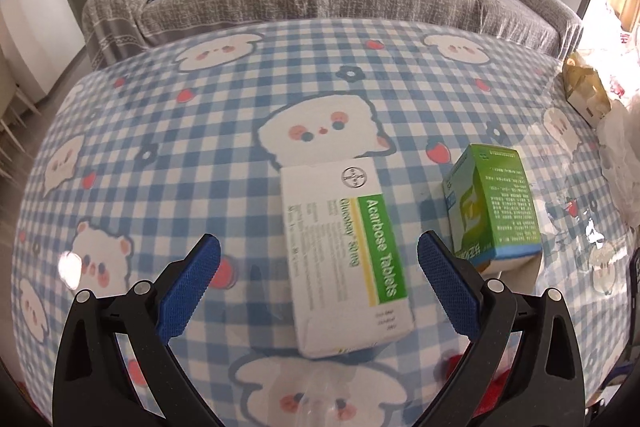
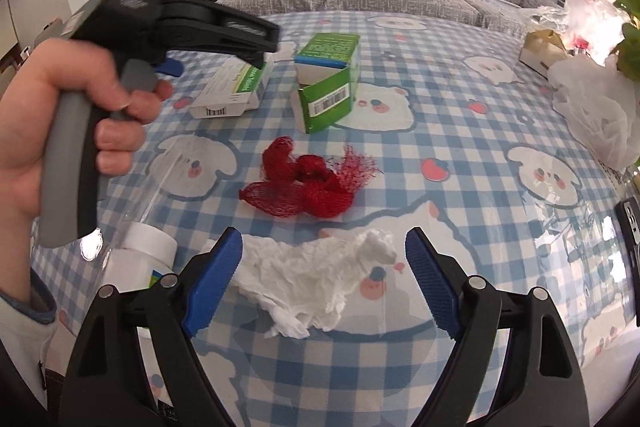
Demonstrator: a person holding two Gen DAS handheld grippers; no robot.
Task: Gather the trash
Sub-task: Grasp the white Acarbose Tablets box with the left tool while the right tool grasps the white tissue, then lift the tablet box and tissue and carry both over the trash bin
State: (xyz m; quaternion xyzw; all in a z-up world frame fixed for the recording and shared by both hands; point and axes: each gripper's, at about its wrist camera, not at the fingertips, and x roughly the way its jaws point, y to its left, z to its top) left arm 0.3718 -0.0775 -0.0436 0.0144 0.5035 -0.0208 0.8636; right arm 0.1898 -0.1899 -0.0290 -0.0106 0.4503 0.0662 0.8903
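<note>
Both tongs stand apart: left gripper (image 1: pixel 319 254) around the white tablet box (image 1: pixel 345 259), right gripper (image 2: pixel 323 254) around crumpled tissue (image 2: pixel 316 279) (red net (image 2: pixel 308 183) behind the tissue).

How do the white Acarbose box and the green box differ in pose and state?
The white Acarbose box lies flat on its broad face; the green box stands taller. The white box looks closed, while the green box has an end flap hanging open. The white box sits between the left gripper's open fingers; the green box sits outside them. Both rest on the checked tablecloth.
</note>
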